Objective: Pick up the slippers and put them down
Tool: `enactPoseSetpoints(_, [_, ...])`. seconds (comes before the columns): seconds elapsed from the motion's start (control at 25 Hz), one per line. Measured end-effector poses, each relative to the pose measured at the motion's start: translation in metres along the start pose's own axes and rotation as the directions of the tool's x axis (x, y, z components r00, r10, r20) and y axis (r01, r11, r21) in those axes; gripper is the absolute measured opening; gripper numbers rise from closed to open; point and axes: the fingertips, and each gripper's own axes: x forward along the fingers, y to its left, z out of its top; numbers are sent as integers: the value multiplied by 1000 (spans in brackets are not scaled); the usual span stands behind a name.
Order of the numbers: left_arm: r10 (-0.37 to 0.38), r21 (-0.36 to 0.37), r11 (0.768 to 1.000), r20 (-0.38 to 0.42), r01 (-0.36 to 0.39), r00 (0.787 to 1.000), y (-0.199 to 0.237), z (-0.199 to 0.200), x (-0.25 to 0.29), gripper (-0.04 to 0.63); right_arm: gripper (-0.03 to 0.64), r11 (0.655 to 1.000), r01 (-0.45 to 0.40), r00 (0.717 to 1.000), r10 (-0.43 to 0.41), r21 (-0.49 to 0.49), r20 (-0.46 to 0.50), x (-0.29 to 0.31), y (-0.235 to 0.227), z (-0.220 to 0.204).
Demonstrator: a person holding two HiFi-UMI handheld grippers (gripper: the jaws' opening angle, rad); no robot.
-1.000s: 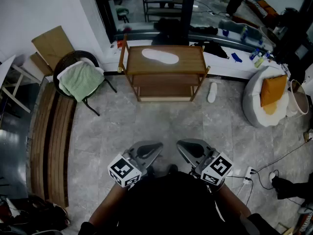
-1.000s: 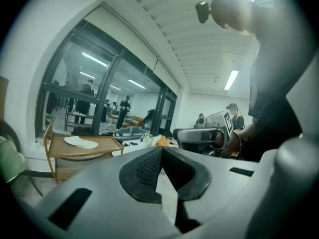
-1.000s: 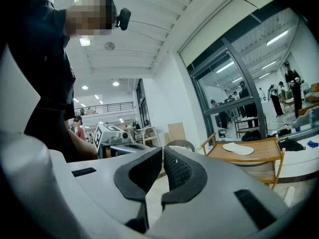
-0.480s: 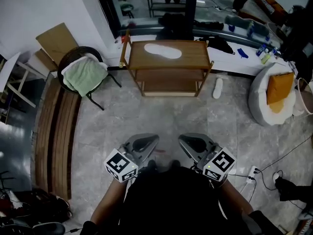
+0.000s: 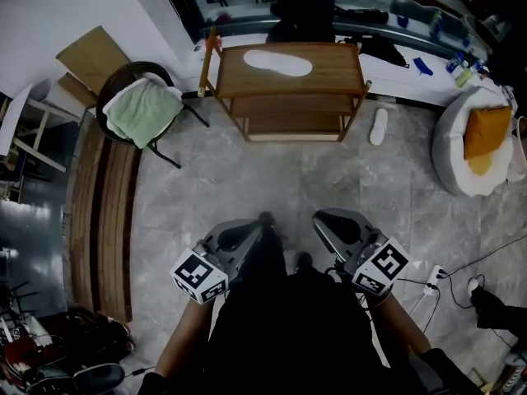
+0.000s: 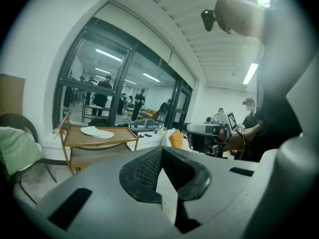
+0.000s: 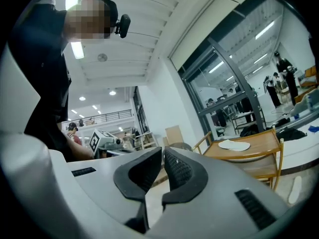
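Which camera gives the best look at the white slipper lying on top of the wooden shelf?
The head view: it looks down on the slipper, showing its whole outline on the shelf. Both gripper views catch it nearly edge-on, small and flattened.

My grey grippers and black top

My left gripper (image 5: 263, 219) and right gripper (image 5: 318, 217) are smooth grey shells with dark rectangular slots. Each carries a white cube (image 5: 199, 276) printed with black square markers. My fingers (image 6: 142, 169) have black, finely ribbed pads. I wear a black top (image 5: 288, 327).
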Motion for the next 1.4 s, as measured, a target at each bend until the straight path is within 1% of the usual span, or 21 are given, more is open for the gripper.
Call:
enactPoseSetpoints(0.16, [-24,1,1000,-6,24,1000,32,7,32,2,31,999,37,999,-38,-10,-22,15,-36,2])
enactPoseSetpoints(0.24, [-37,1,999,4,37,999,57,14,48,2,31,998,58,998,-58,-10,-34,28,-56,5])
enactPoseSetpoints(0.44, [-74,9,997,55,74,996,132,56,82,2,31,998,66,994,-67,-12,-82,93,-98,19])
enactPoseSetpoints(0.6, [-122,4,993,51,122,991,180,80,100,2,31,997,75,992,-72,23,-102,141,-129,36])
enactPoseSetpoints(0.72, [-160,2,987,51,160,986,212,96,111,2,31,993,109,989,-105,38,-104,167,-155,46])
enactPoseSetpoints(0.8, [-170,0,985,53,171,984,231,102,119,2,31,990,129,987,-122,60,-106,179,-174,50])
enactPoseSetpoints(0.92, [-163,-17,986,53,164,985,260,103,134,2,31,984,152,984,-141,94,-110,192,-203,54])
enactPoseSetpoints(1.12, [-157,-29,987,45,158,987,294,114,171,2,34,977,184,979,-173,106,-109,207,-261,62])
enactPoseSetpoints(1.28, [-131,-49,990,22,131,991,321,118,208,2,91,981,160,981,-146,113,-126,224,-313,67])
enactPoseSetpoints(1.4, [-92,-65,994,0,91,996,342,125,237,2,94,984,127,984,-108,127,-143,233,-350,75])
